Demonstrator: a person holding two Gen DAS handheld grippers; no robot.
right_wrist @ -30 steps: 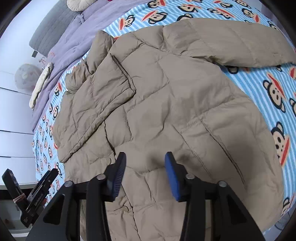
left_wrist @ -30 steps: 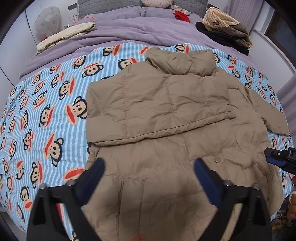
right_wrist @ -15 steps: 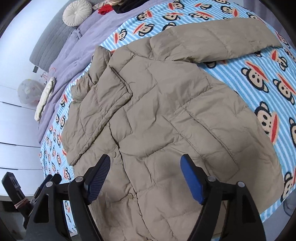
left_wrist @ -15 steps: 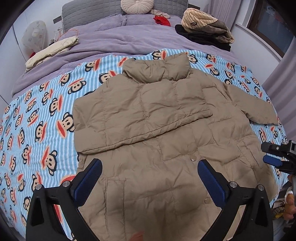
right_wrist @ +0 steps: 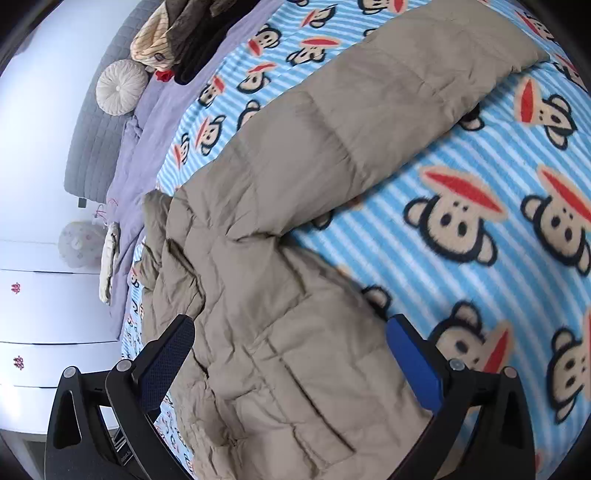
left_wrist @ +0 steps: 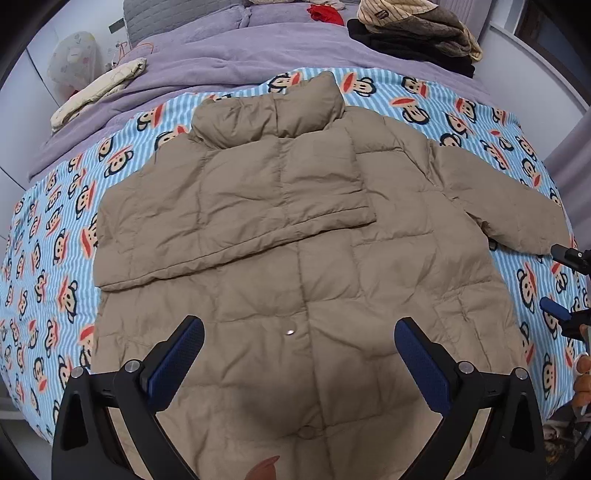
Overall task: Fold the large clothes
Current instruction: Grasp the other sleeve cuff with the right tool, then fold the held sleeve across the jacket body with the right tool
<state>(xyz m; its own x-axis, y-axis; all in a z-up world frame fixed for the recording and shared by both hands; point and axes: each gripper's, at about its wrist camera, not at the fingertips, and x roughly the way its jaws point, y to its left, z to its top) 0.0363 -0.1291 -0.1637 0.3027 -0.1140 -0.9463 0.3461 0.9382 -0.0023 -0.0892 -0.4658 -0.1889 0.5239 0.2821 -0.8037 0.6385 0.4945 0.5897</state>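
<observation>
The right gripper (right_wrist: 291,354) is hovering wide open and empty over the jacket's (left_wrist: 295,258) right edge, with the unfolded sleeve (right_wrist: 369,110) stretching away ahead of it, long axis slanting outward. The left gripper (left_wrist: 299,354), equally open and empty, is hanging over the hem, farther from that sleeve. The jacket is lying on a monkey-print blanket (left_wrist: 48,229) covering the bed (left_wrist: 258,48).

Jacket (left_wrist: 295,258) covers mid-bed. Open blanket (left_wrist: 55,240) lies left of it; a strip shows below the outstretched sleeve (right_wrist: 369,110). Clothes pile (left_wrist: 413,33) and cream bundle (left_wrist: 99,88) occupy the purple cover (left_wrist: 221,70) beyond the collar.
</observation>
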